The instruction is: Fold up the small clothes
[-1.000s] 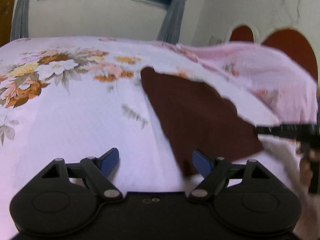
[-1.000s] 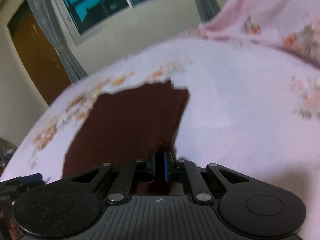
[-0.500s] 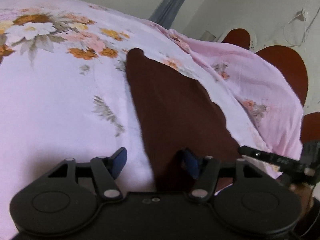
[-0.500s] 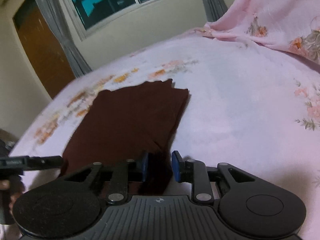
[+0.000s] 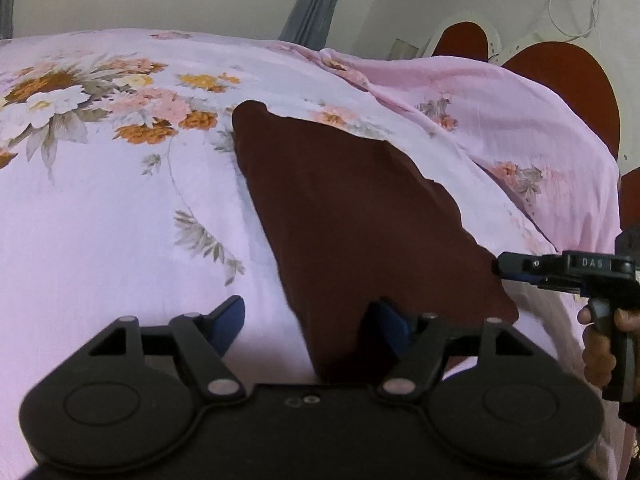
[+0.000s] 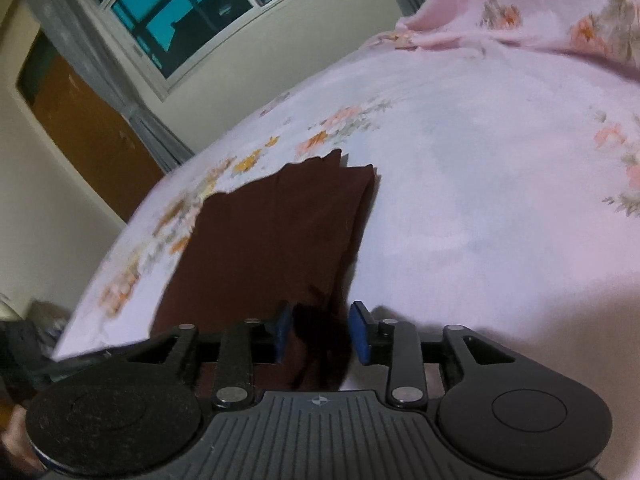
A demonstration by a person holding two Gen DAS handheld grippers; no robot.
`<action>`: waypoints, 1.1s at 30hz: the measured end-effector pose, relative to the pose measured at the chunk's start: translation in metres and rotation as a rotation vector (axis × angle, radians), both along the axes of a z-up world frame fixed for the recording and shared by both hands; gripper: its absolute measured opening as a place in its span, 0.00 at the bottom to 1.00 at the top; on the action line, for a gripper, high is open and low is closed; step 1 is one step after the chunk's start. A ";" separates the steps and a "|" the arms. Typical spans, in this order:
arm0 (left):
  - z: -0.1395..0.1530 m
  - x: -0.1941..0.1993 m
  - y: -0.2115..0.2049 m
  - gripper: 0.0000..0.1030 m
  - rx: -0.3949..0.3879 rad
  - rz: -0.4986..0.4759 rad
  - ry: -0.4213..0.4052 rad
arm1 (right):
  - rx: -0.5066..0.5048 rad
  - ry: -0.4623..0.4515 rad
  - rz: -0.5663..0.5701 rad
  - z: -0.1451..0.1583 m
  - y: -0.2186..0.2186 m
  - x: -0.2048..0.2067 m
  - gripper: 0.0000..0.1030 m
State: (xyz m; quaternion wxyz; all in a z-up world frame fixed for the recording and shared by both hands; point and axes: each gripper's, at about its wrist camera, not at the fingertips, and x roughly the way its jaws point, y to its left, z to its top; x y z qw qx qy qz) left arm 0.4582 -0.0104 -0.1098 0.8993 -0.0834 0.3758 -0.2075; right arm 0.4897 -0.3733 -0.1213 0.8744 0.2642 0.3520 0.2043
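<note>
Release is what has changed: the right gripper (image 6: 318, 332), clamped on the near corner of the dark brown garment (image 5: 352, 216) a second ago, is now parted around it. The left gripper (image 5: 308, 322) is held wide open over the garment's near edge, gripping nothing. The garment is spread flat on the floral bedsheet (image 5: 100, 208), so a fold appears laid.

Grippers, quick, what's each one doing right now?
Left tool: open, straddling the brown cloth edge.
Right tool: open, cloth corner between its fingers.
</note>
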 end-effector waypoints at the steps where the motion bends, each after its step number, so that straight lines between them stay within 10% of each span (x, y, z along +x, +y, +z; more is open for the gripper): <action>1: 0.000 0.002 0.000 0.70 0.001 0.003 0.000 | 0.023 0.002 0.000 -0.001 -0.003 0.003 0.45; 9: -0.006 0.016 0.008 0.68 -0.087 -0.070 0.003 | 0.183 0.054 0.027 -0.015 -0.024 0.019 0.53; 19: -0.054 0.101 0.044 0.45 -0.575 -0.221 0.215 | 0.435 0.128 0.120 -0.042 -0.041 0.073 0.53; 33: -0.073 0.138 0.020 0.36 -0.687 -0.371 0.282 | 0.473 0.135 0.310 -0.048 -0.030 0.105 0.53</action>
